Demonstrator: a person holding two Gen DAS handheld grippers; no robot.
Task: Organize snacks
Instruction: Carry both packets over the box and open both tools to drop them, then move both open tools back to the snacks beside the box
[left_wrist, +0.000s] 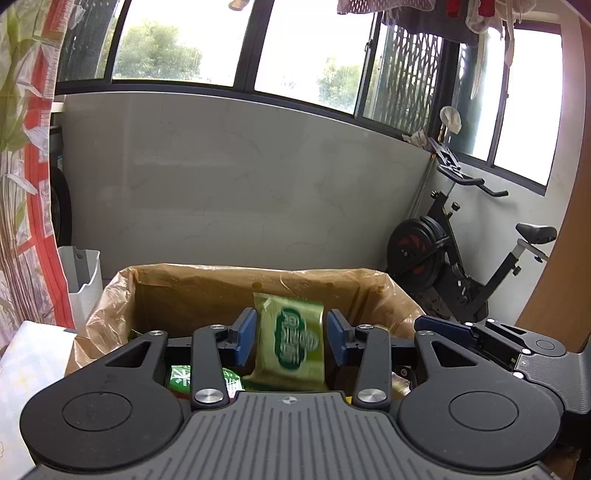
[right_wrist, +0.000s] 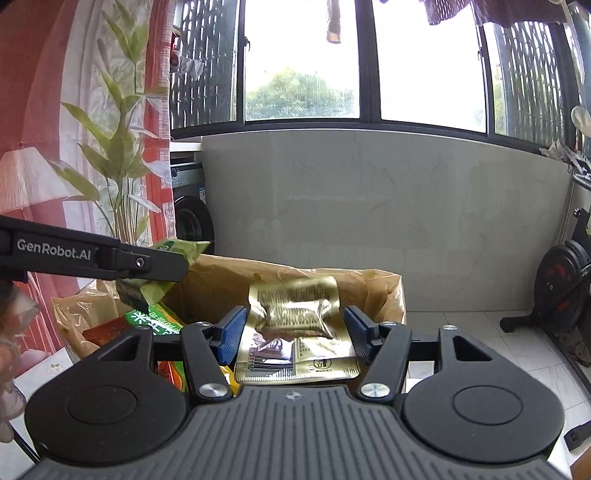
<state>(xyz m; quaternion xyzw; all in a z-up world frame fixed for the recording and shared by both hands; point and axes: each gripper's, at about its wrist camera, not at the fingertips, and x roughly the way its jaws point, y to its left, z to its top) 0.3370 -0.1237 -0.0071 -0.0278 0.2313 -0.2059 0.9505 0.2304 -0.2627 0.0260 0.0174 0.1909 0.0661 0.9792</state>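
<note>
Box (left_wrist: 192, 284) (plastic-lined) below: left gripper (left_wrist: 291, 330) slack around blurred green packet (left_wrist: 291, 343), gap at one pad; right gripper (right_wrist: 295, 332) clamps gold packet (right_wrist: 295, 310).

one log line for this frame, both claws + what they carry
left claw: around green packet, grip unclear | right claw: around gold pouch, grip unclear | both over lined box

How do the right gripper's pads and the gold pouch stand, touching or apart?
Touching: right wrist view shows the right gripper's blue pads pinching the upright gold pouch.
</note>
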